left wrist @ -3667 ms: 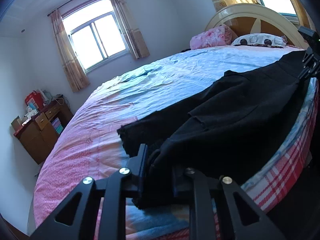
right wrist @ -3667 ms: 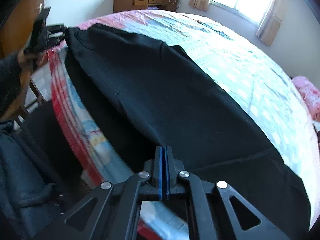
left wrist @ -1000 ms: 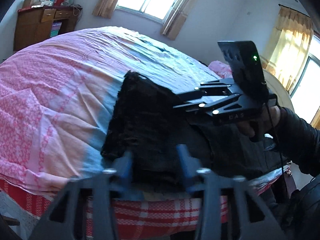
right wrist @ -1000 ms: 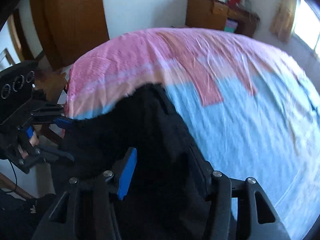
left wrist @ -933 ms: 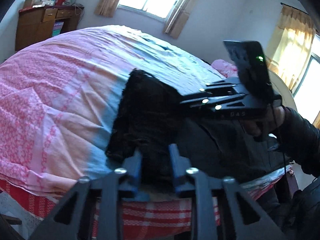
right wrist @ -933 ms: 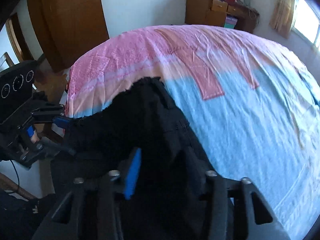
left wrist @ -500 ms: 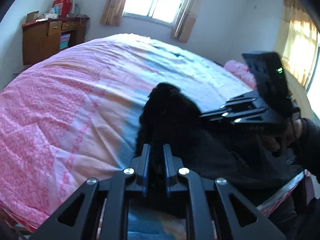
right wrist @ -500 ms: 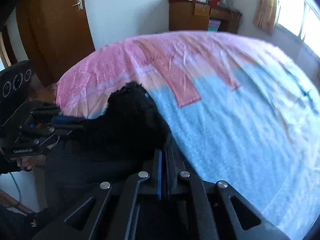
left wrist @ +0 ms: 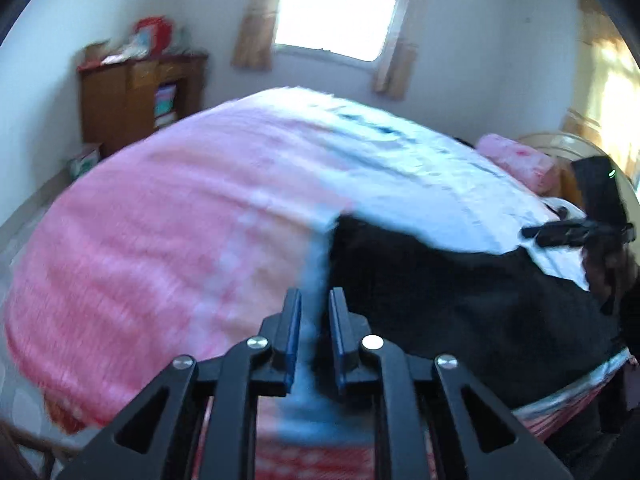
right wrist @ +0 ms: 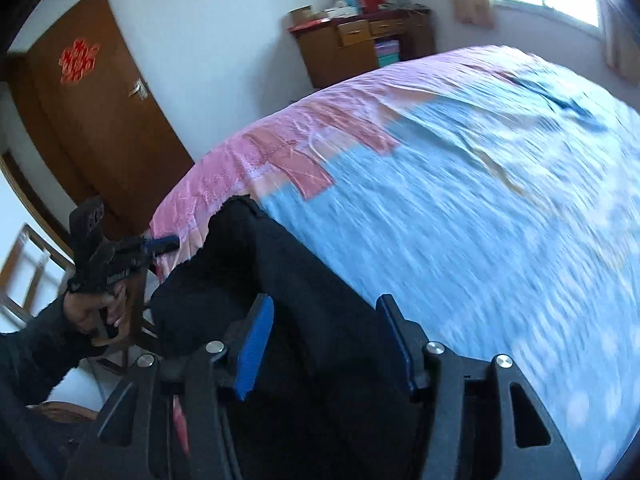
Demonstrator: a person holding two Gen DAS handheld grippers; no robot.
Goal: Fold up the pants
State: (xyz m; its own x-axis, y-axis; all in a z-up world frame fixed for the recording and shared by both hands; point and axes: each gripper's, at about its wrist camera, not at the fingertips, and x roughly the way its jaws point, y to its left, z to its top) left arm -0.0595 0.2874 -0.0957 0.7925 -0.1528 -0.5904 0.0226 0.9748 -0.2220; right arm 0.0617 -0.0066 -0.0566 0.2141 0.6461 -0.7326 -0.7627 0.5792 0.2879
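Note:
The black pants [left wrist: 460, 304] lie bunched in a folded heap on the pink and blue bedspread [left wrist: 160, 220], near the bed's front edge. My left gripper [left wrist: 315, 312] is just left of the heap; its jaws are opening, a narrow gap shows only bedspread, and nothing is held. In the right wrist view the pants [right wrist: 280, 264] run under my right gripper [right wrist: 324, 304], whose jaws are opening wide above the cloth without pressing it. The left gripper [right wrist: 166, 243] shows beside the heap's far end, and the right gripper [left wrist: 536, 234] at the other.
A wooden cabinet [right wrist: 360, 40] stands by the far wall, and a brown door [right wrist: 92, 100] is at the left. A wooden chair [right wrist: 24, 272] is beside the bed's corner. A pink pillow [left wrist: 516, 160] lies by the headboard. A hand [right wrist: 92, 312] holds the left gripper.
Both grippers were shut on the pants half a second ago and have let go. The right one has swung away along the bed and opened wide. The left one has lifted slightly.

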